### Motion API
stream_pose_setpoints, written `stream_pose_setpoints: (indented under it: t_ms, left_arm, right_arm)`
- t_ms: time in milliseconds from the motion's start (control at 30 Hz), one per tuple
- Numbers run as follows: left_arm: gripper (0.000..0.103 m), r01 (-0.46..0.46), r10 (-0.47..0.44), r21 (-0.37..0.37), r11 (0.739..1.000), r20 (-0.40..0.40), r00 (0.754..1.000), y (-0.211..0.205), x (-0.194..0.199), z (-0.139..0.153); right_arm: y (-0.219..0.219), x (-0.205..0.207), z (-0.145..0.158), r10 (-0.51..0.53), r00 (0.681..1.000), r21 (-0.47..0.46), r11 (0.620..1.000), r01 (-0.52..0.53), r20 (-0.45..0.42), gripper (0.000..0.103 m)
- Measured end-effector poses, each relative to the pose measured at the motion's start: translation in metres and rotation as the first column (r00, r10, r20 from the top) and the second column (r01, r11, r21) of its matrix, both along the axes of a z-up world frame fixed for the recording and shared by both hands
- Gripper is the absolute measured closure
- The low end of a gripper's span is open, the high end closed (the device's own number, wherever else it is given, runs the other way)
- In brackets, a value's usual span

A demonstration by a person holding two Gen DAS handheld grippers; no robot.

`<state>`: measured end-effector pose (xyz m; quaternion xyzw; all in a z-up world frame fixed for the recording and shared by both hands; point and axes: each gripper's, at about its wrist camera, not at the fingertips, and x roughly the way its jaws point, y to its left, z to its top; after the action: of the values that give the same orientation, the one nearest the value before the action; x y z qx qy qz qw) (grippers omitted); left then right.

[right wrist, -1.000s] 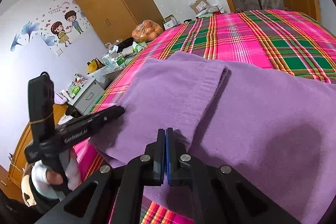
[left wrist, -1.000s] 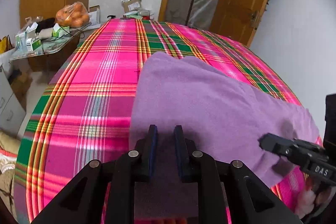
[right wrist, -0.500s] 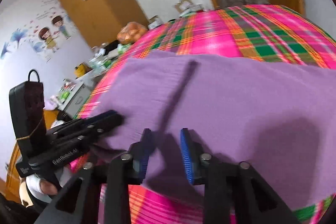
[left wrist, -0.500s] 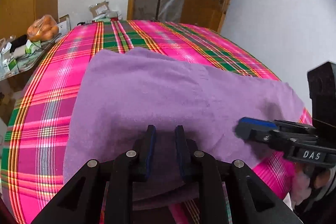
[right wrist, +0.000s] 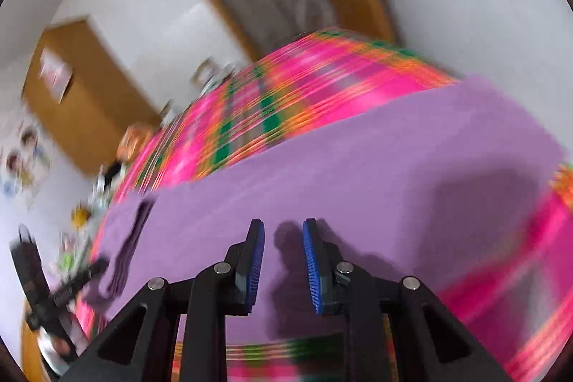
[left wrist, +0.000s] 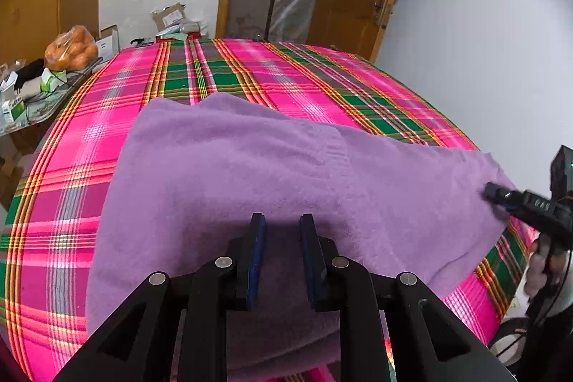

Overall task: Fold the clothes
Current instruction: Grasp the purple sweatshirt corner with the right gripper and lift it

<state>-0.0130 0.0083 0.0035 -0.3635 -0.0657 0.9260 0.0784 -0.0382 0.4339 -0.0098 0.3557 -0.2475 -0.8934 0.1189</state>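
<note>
Left wrist view: purple garment (left wrist: 250, 174) lies spread on a plaid bed (left wrist: 107, 138), already doubled in part, with a folded edge running ahead and to the right of the left tool (left wrist: 281, 228). Left tool hangs over the near part of the cloth, jaws a little apart, nothing between the pads; released, holding nothing. Whether the tips brush the cloth, cannot tell. Right tool (left wrist: 492, 191) shows at the far right of this view, over the garment's right end, with a hand (left wrist: 540, 267) below it. Right wrist view is badly smeared by motion; the right tool (right wrist: 283, 231) there shows blue pads (right wrist: 256, 260) standing apart with only shadowed cloth seen through the gap, so also empty. Left tool appears at the far left of that view, blurred. Judgement: step in hand looks like resetting for the next fold, each tool going to an end of the garment. To do it well: bring both tools down on matching corners of the near hem, pinch through all layers at once, lift together and evenly, and lay the edge square on the far edge. A bite on the top layer alone would drag the earlier fold open.
</note>
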Motion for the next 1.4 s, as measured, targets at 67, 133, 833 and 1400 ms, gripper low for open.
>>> stream_pose_setpoints:
  t_ms: [67,133,833,1400]
  left_arm:
    - [0.083,-0.001,0.001,-0.001,1.000,0.011,1.000,0.002,-0.003,-0.002]
    - [0.083,-0.001,0.001,0.007,1.000,0.015,1.000,0.000,-0.004,-0.002]
    - [0.083,-0.015,0.014,0.027,1.000,0.025,1.000,-0.002,-0.002,-0.004]
    - [0.083,-0.019,0.018,0.025,1.000,0.026,0.999,-0.002,-0.002,-0.004]
  right_arm:
    - [0.041,0.001,-0.004,-0.104,0.995,-0.057,0.993,0.104,0.005,0.080]
    - [0.077,0.008,-0.007,-0.227,0.974,-0.087,0.970,0.227,0.005,0.081]
    - [0.206,0.023,-0.097,-0.245,0.921,-0.676,0.625,0.390,0.304,0.054]
    - [0.207,-0.004,-0.121,-0.298,0.928,-0.839,0.426,0.338,0.223,0.053]
